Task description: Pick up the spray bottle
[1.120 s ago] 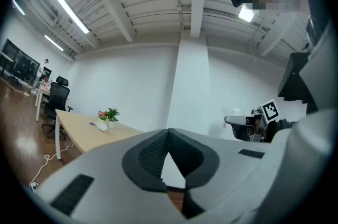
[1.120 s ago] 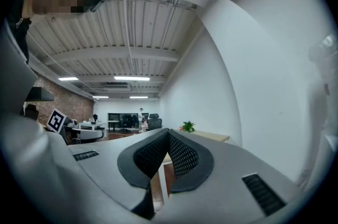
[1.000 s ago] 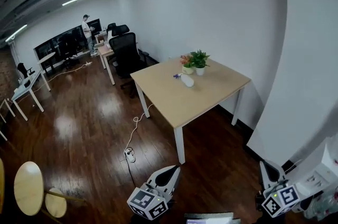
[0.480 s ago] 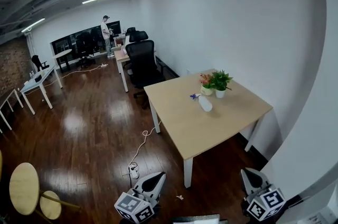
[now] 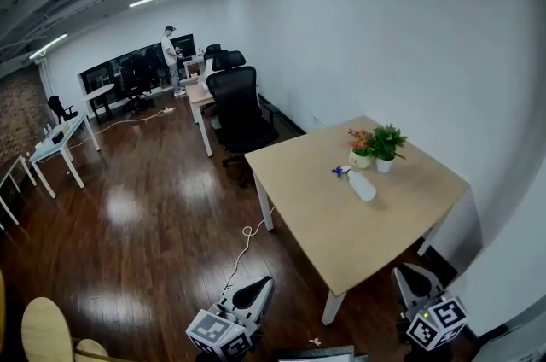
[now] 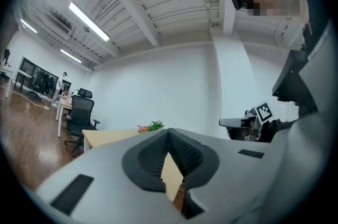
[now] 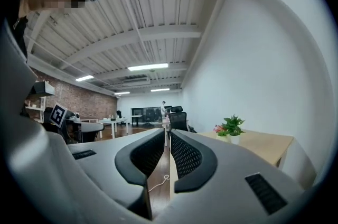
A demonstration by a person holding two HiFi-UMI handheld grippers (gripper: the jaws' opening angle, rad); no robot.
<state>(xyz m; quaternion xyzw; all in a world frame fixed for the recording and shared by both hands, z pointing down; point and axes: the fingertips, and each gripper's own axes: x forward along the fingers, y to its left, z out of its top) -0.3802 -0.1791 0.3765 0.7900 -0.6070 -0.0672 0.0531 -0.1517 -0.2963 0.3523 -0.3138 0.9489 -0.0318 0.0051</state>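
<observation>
The spray bottle [image 5: 361,185], white with a blue-purple trigger head, lies on its side on the light wooden table [image 5: 341,232], just left of two small potted plants [image 5: 377,148]. Both grippers are low in the head view, short of the table and well away from the bottle. My left gripper [image 5: 263,283] is shut and empty; in the left gripper view its tips [image 6: 168,132] meet. The jaws of my right gripper [image 5: 407,273] are opening, with a thin slit and nothing between them [image 7: 168,132]. Neither gripper view shows the bottle.
A black office chair [image 5: 239,106] stands at the table's far corner. A cable with a power strip [image 5: 243,253] runs over the dark wooden floor. Farther desks [image 5: 60,143] and a standing person [image 5: 172,57] are at the back. A white wall lies right of the table.
The whole view has advanced toward the table: table, bottle and plants now sit nearer and lower right in the head view. Both grippers stay at the bottom edge.
</observation>
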